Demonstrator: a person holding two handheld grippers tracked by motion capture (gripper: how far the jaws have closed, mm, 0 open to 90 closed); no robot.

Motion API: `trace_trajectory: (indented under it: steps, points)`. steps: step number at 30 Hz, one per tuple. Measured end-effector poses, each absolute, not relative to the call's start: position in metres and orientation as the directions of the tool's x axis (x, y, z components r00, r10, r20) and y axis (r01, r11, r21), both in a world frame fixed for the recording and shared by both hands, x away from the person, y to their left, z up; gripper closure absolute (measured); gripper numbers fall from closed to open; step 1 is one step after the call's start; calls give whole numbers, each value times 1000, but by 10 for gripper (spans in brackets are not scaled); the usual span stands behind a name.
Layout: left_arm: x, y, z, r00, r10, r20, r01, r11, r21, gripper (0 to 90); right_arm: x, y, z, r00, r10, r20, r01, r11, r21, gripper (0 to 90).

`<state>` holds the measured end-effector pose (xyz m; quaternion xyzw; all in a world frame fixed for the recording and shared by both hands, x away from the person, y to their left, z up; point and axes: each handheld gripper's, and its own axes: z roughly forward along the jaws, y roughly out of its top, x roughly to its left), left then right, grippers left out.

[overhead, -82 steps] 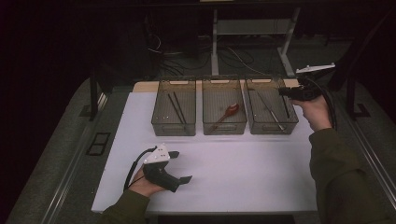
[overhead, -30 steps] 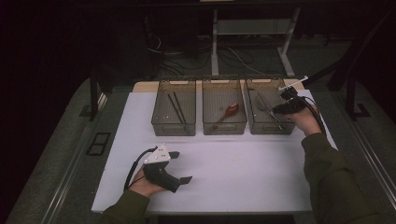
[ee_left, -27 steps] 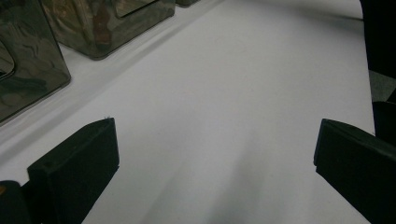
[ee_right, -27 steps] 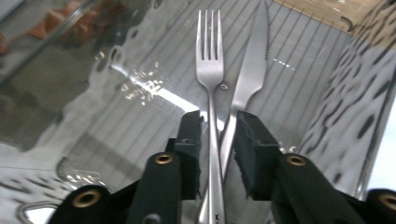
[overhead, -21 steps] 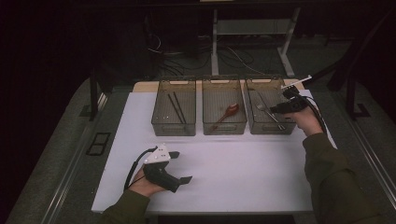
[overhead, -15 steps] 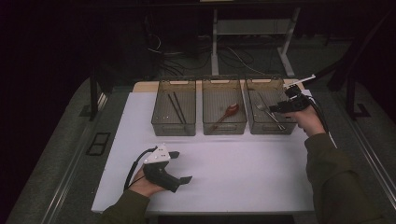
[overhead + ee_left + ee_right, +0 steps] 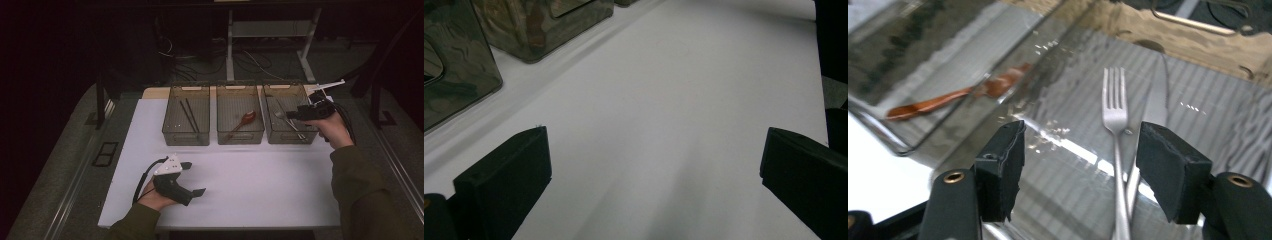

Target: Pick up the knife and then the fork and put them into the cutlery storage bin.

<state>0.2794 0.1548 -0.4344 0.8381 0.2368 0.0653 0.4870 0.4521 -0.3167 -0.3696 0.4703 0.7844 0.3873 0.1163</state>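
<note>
Your right hand-held gripper (image 7: pixel 292 114) hovers over the right-hand bin (image 7: pixel 270 131), jaws apart and empty. From the right gripper view, the fork (image 7: pixel 1115 130) lies on the bin floor between the two jaws, tines pointing away; a knife (image 7: pixel 1154 102) lies just beside it, the two handles crossing near the bottom edge. A brown spoon (image 7: pixel 242 123) sits in the middle bin (image 7: pixel 223 134), and dark chopsticks (image 7: pixel 190 116) lie in the left bin (image 7: pixel 169 130). Your left hand-held gripper (image 7: pixel 193 178) rests low on the white counter (image 7: pixel 260 185), well apart from the bins, jaws spread wide with nothing between them.
</note>
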Motion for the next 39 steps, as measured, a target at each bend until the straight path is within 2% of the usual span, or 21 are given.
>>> trace_trajectory:
  steps: [19,28,39]
  points:
    - [280,156,-435,877,464,-120,335,-413,847,0,411,-311,-364,-629,737,245,569,222,792,276]
    - [280,156,-435,878,464,-118,335,-418,845,0,383,-299,-368,-656,729,195,518,247,819,213]
    - [279,155,-435,877,465,-117,336,-421,843,0,352,-291,-375,-686,708,170,478,262,838,200]
